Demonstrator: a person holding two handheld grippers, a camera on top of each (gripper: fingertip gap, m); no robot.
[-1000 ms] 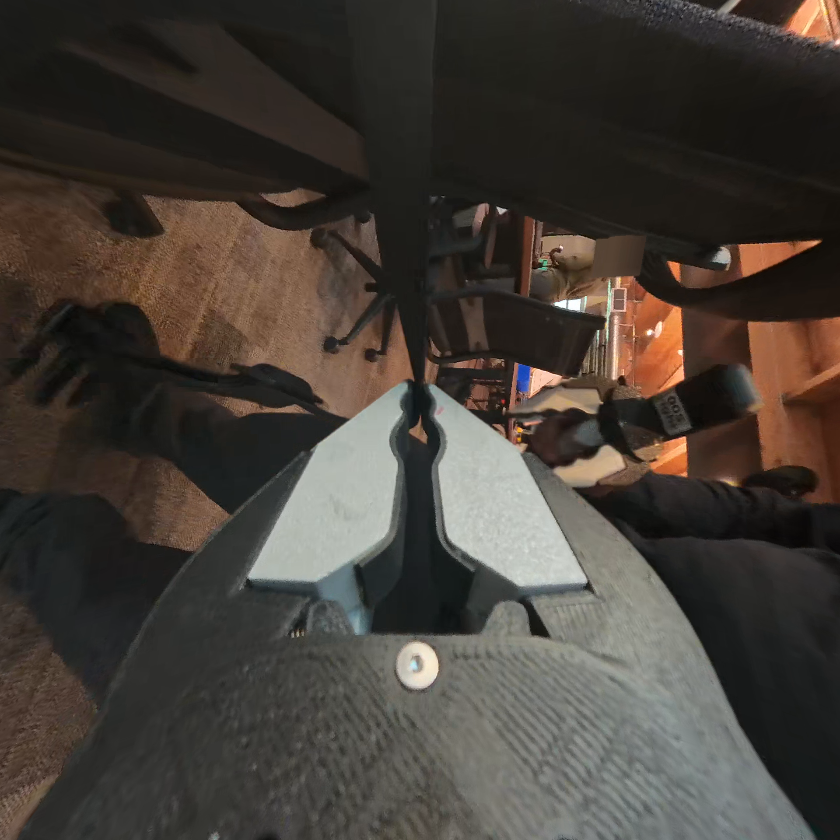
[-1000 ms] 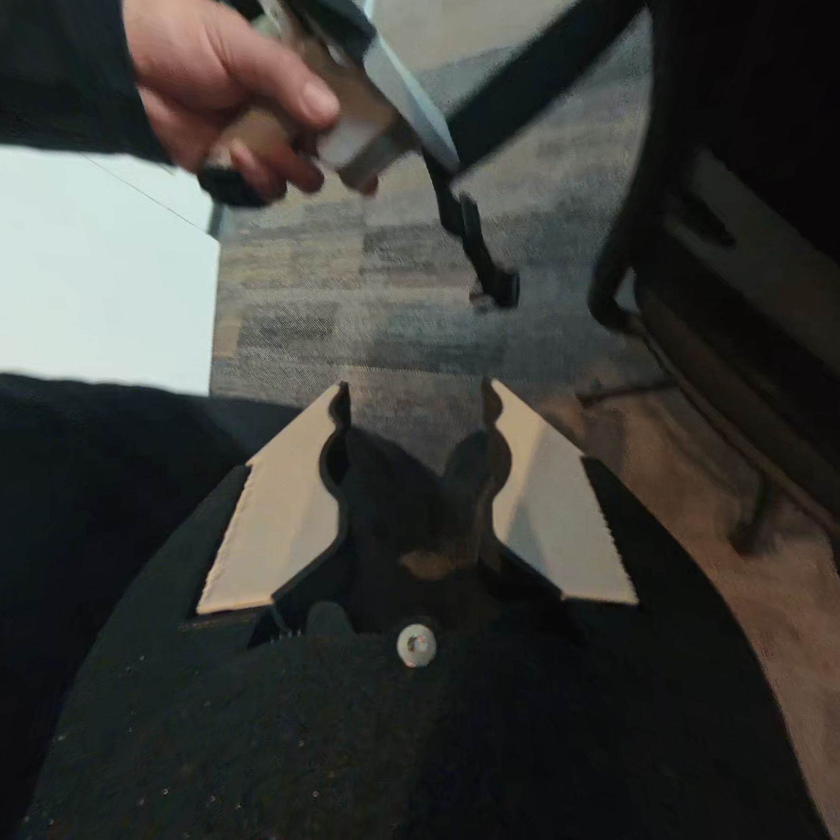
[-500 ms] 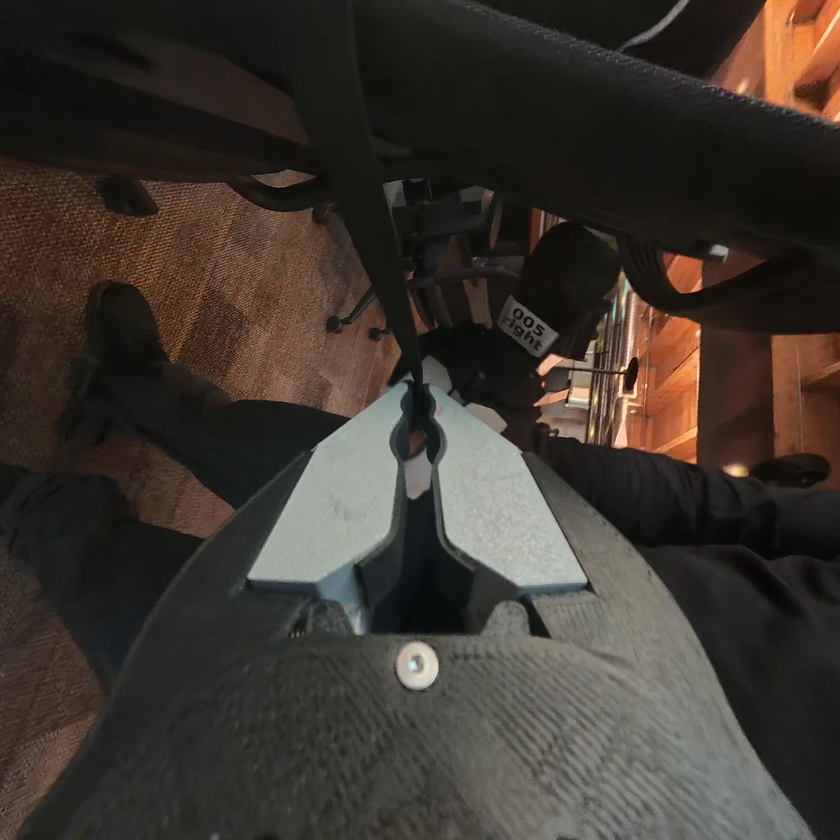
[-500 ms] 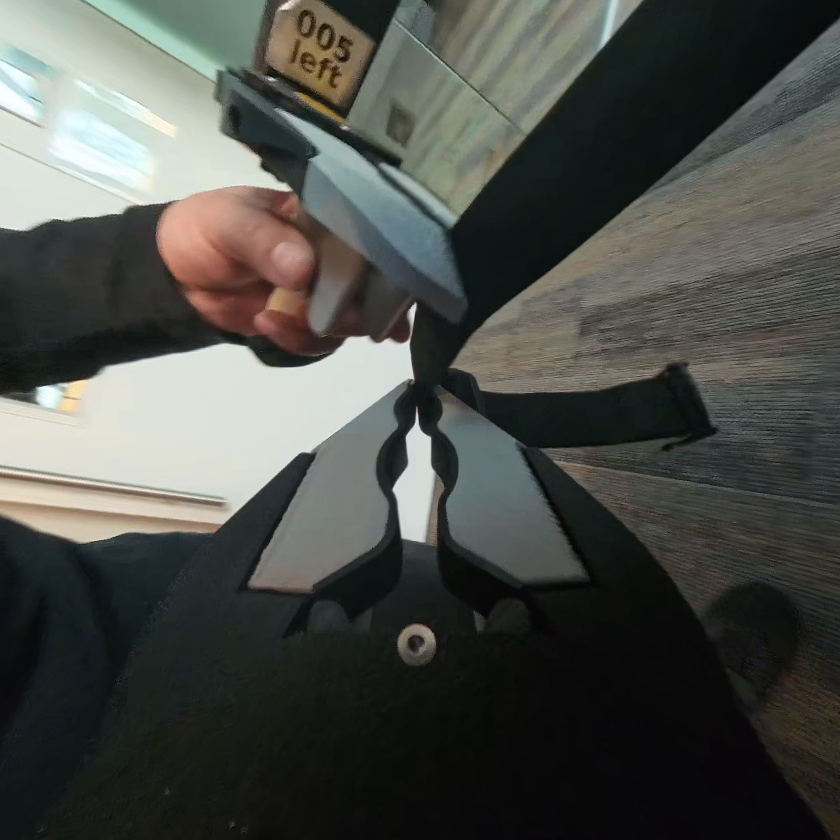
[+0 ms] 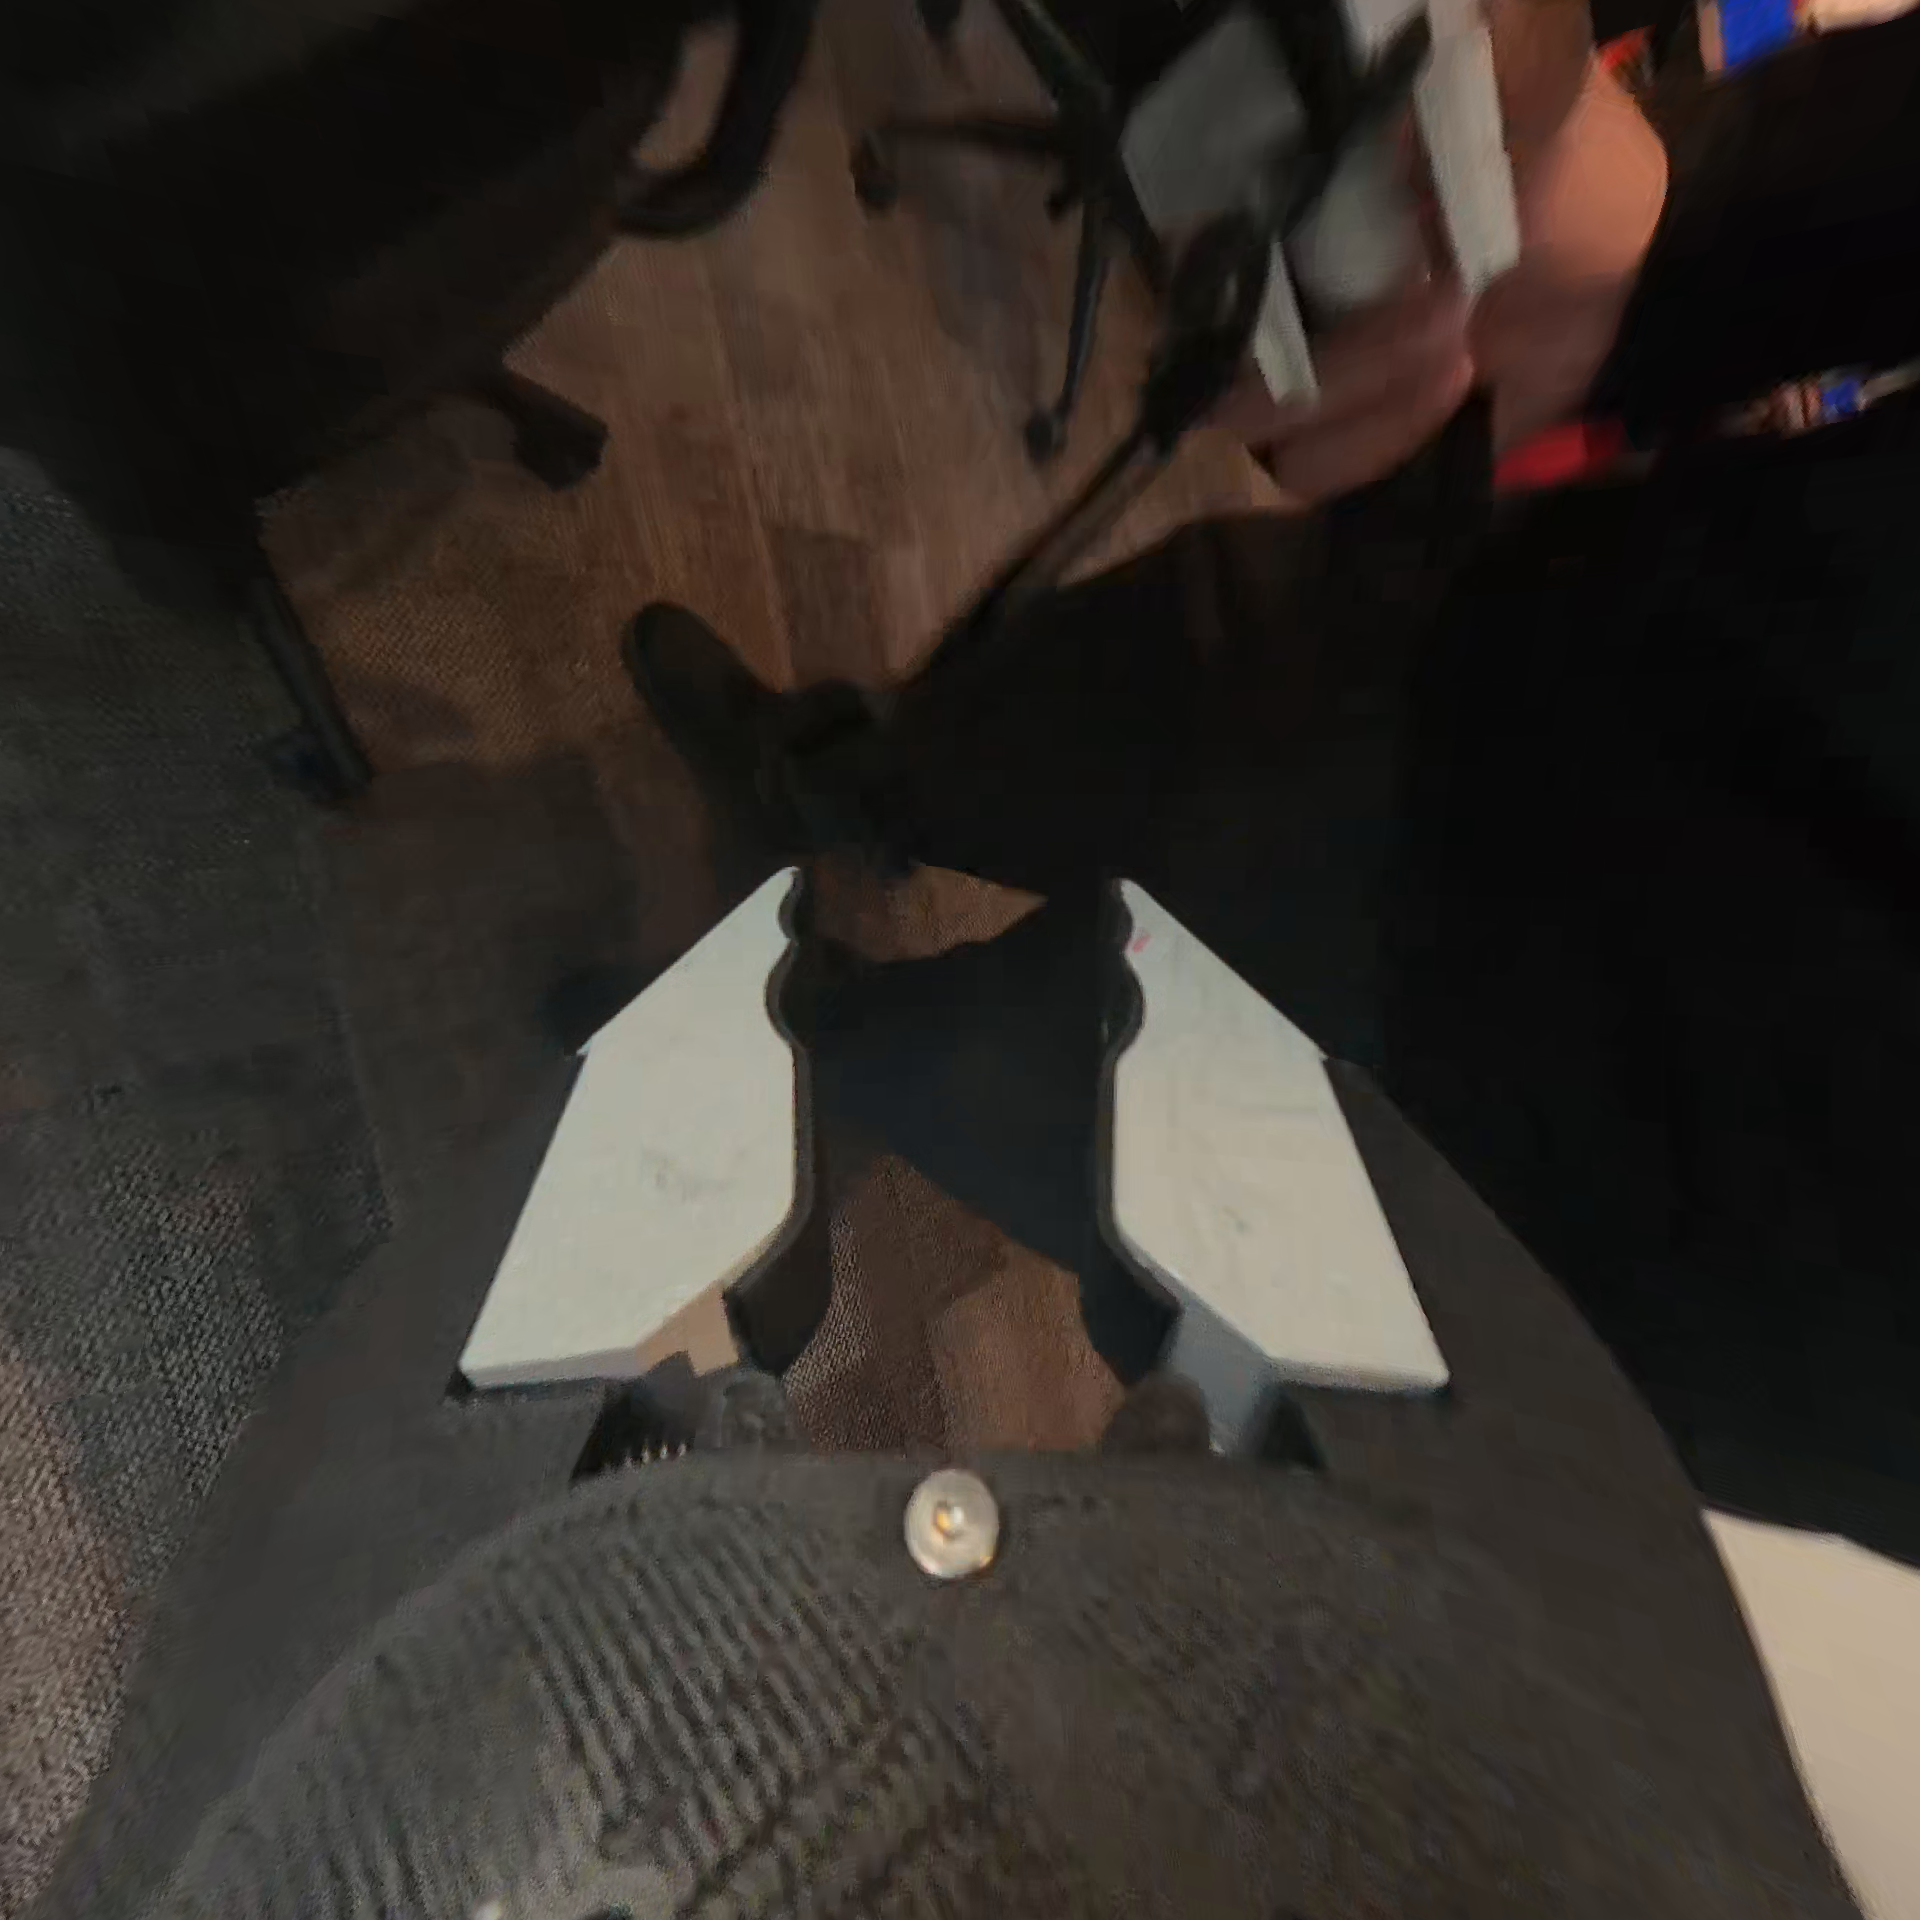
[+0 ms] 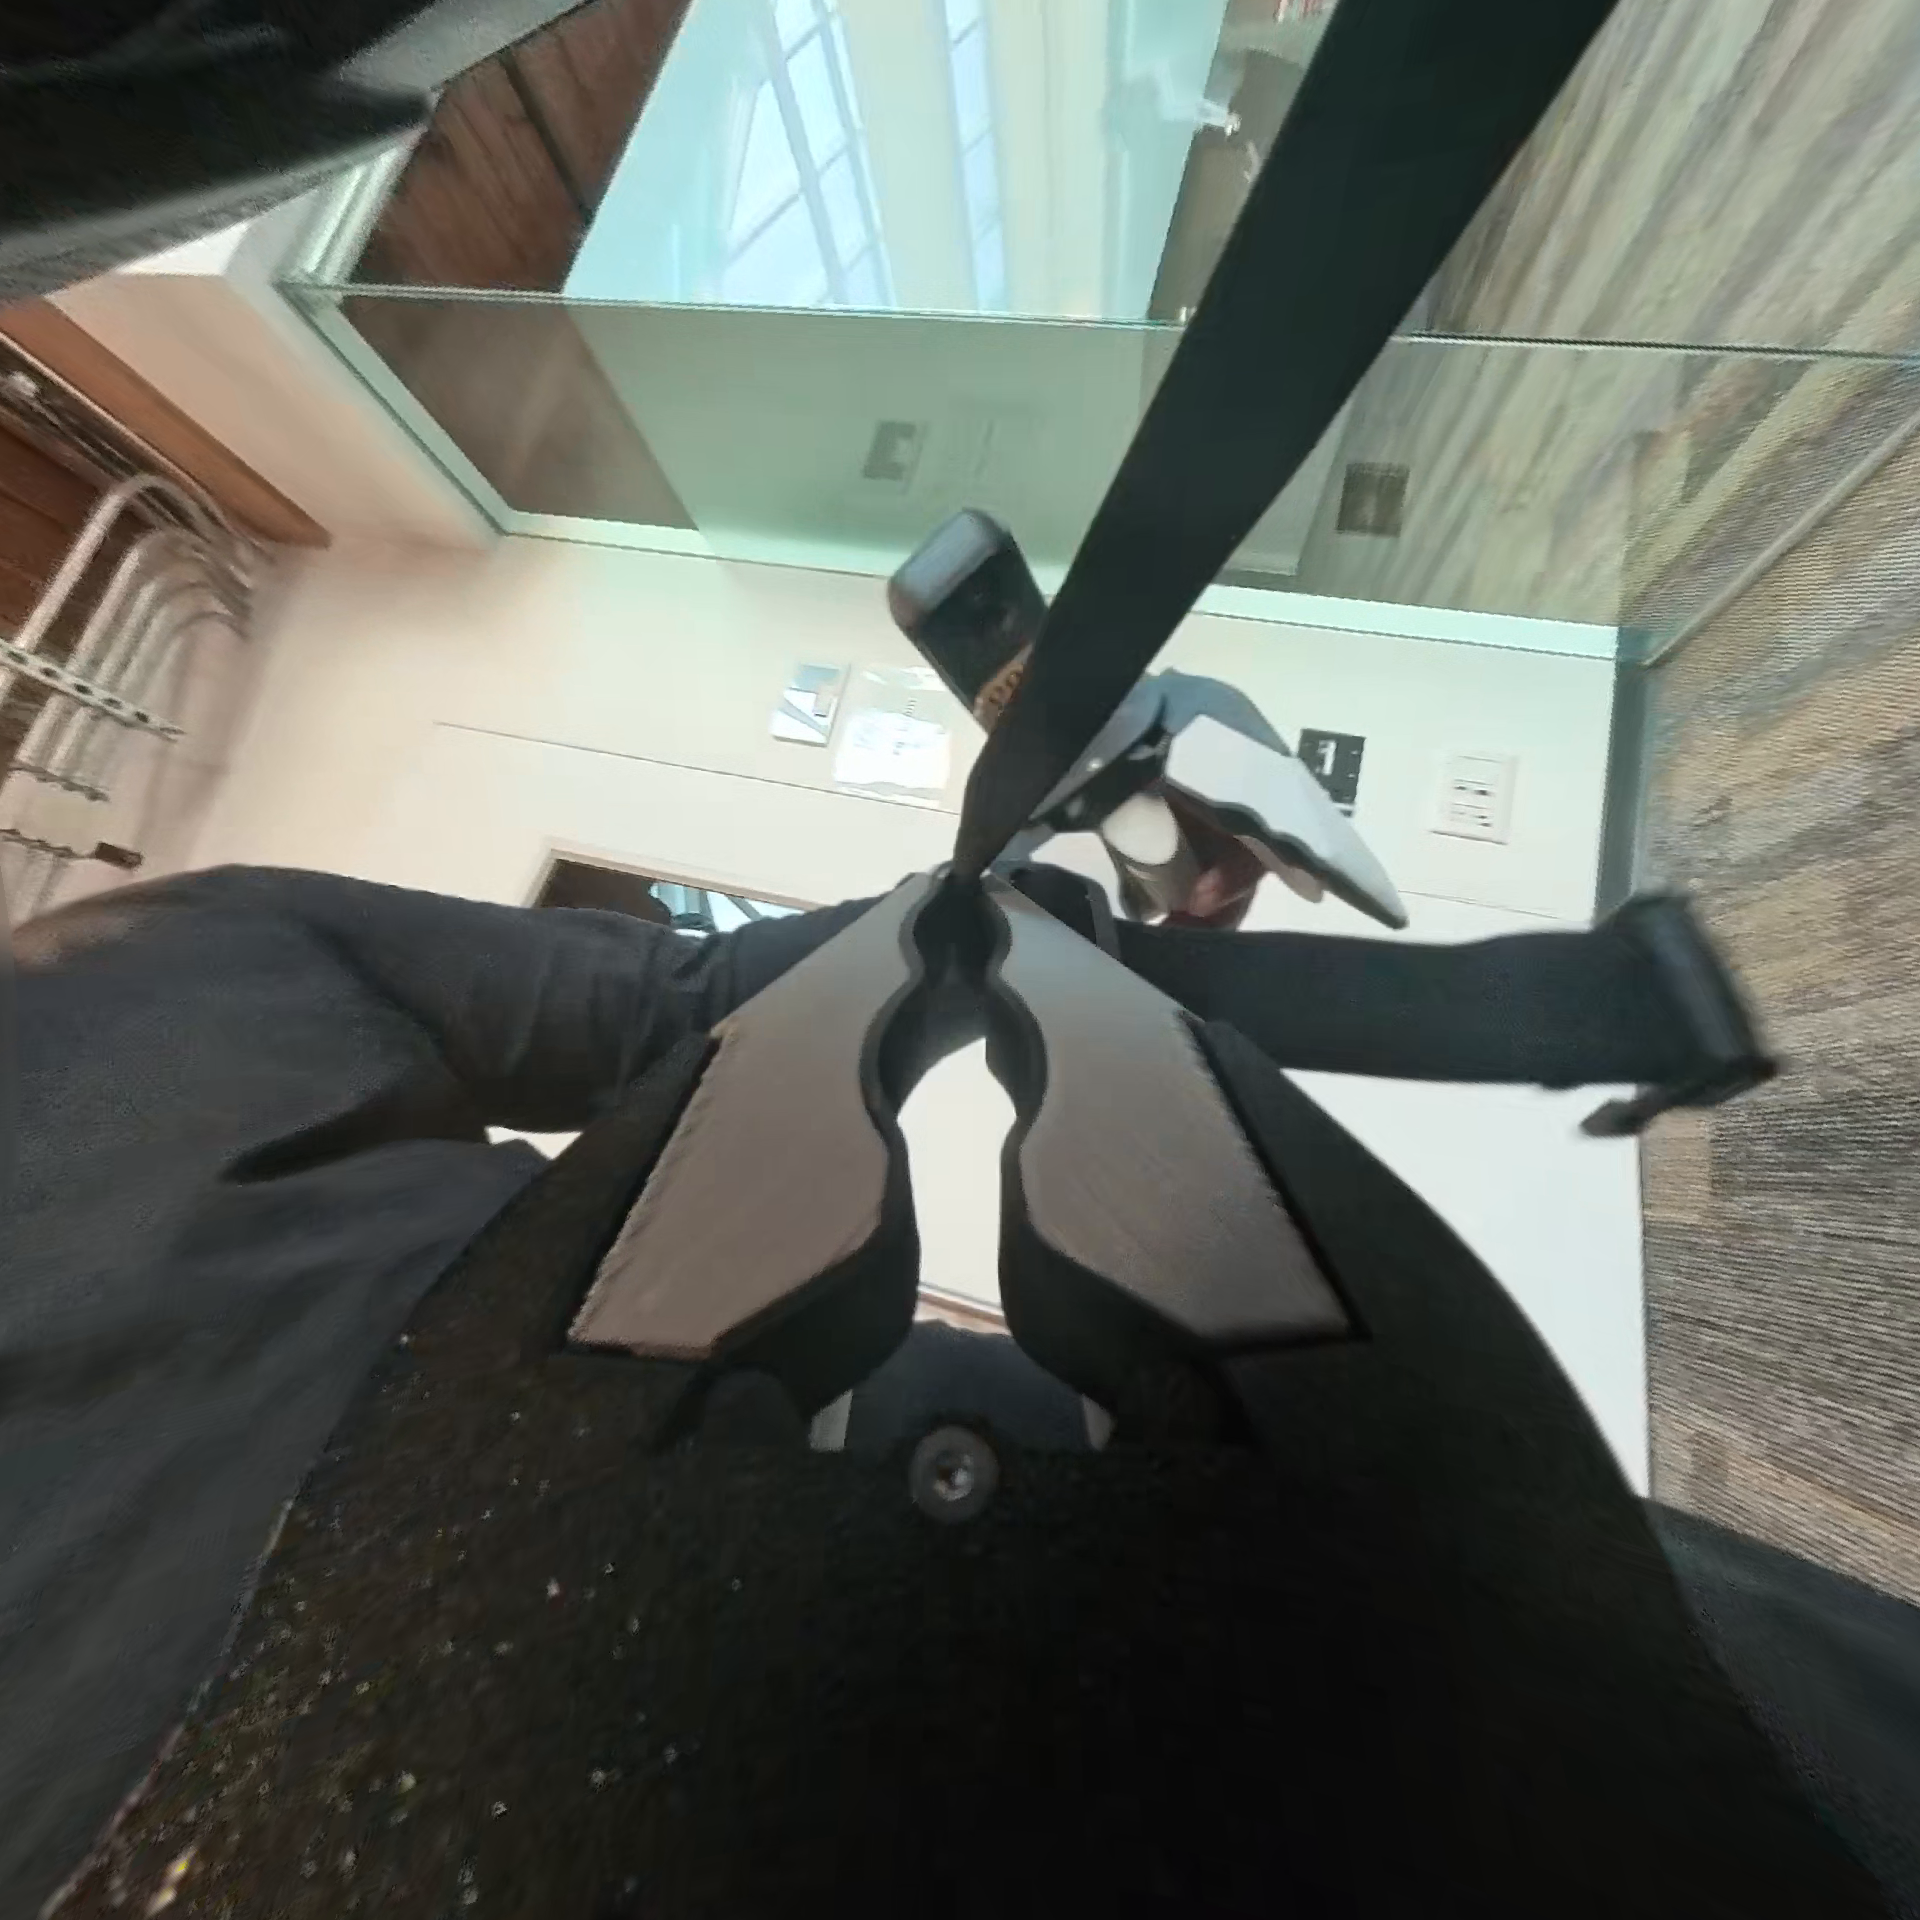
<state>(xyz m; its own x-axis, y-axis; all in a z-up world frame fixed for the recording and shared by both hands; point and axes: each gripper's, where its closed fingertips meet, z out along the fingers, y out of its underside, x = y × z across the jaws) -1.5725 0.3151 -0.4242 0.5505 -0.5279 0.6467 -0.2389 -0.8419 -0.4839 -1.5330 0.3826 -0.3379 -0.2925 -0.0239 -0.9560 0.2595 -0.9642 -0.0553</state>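
My right gripper [image 6: 961, 883] is shut on a black webbing strap [image 6: 1226, 416] that runs taut from its tips up to the top right. The strap's free end, with a black buckle [image 6: 1683, 1008], hangs out to the right. My left gripper [image 5: 958, 888] is open and empty and points down at the carpet and a black shoe [image 5: 727, 717]. In the right wrist view it is held in a hand just behind the strap, and one grey finger [image 6: 1268, 800] shows. In the left wrist view the right gripper [image 5: 1299, 177] is a blur at the top right, with the thin strap [image 5: 1081, 509] below it.
A person's dark trouser leg [image 5: 1351, 779] crosses under the left gripper. Black chair legs with castors [image 5: 1049, 416] stand on the brown carpet [image 5: 779, 416]. A dark sleeve [image 6: 364, 1039] fills the left of the right wrist view, with a glass partition [image 6: 831, 416] and a white wall [image 6: 623, 727] behind. Some 12 centimetres of space lies between my two pairs of fingers.
My left gripper has let go of the strap, opened and swung down towards the floor. My right gripper stays shut on the strap, which is now pulled taut.
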